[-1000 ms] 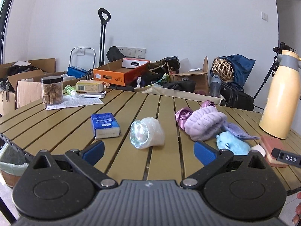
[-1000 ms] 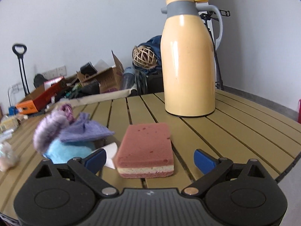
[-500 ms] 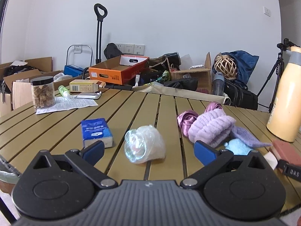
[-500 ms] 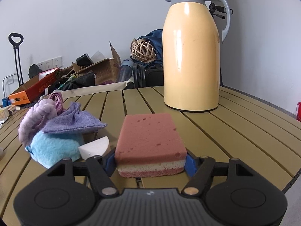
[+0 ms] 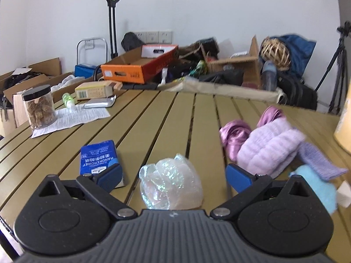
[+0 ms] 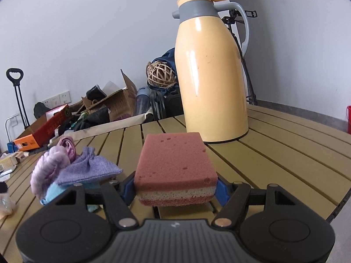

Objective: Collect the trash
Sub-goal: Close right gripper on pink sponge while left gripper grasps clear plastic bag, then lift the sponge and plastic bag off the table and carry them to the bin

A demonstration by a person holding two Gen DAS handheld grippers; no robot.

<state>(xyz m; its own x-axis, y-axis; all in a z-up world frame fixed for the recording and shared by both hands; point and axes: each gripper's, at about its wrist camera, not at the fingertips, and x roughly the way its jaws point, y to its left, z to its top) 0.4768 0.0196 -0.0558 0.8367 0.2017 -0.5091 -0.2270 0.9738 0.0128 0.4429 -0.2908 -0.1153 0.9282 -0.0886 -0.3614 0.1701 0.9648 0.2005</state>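
Observation:
A crumpled clear plastic wad (image 5: 171, 186) lies on the slatted table (image 5: 153, 120), close in front of the left wrist camera. My left gripper (image 5: 173, 174) is open, a blue pad on each side of the wad and neither touching it. In the right wrist view my right gripper (image 6: 174, 189) is shut on a pink sponge (image 6: 174, 160) with a pale middle layer. Its blue pads press the sponge's two sides, and the sponge looks raised slightly off the table.
A blue tissue pack (image 5: 98, 157) lies just left of the wad. A pile of purple and blue cloths (image 5: 267, 151) sits to its right. A tall yellow thermos (image 6: 210, 72) stands behind the sponge. A jar (image 5: 40, 107) and a paper sheet (image 5: 72, 118) sit far left.
My left gripper slid forward until the plastic wad came between its fingers. My right gripper shut on the sponge, which now sits higher in view.

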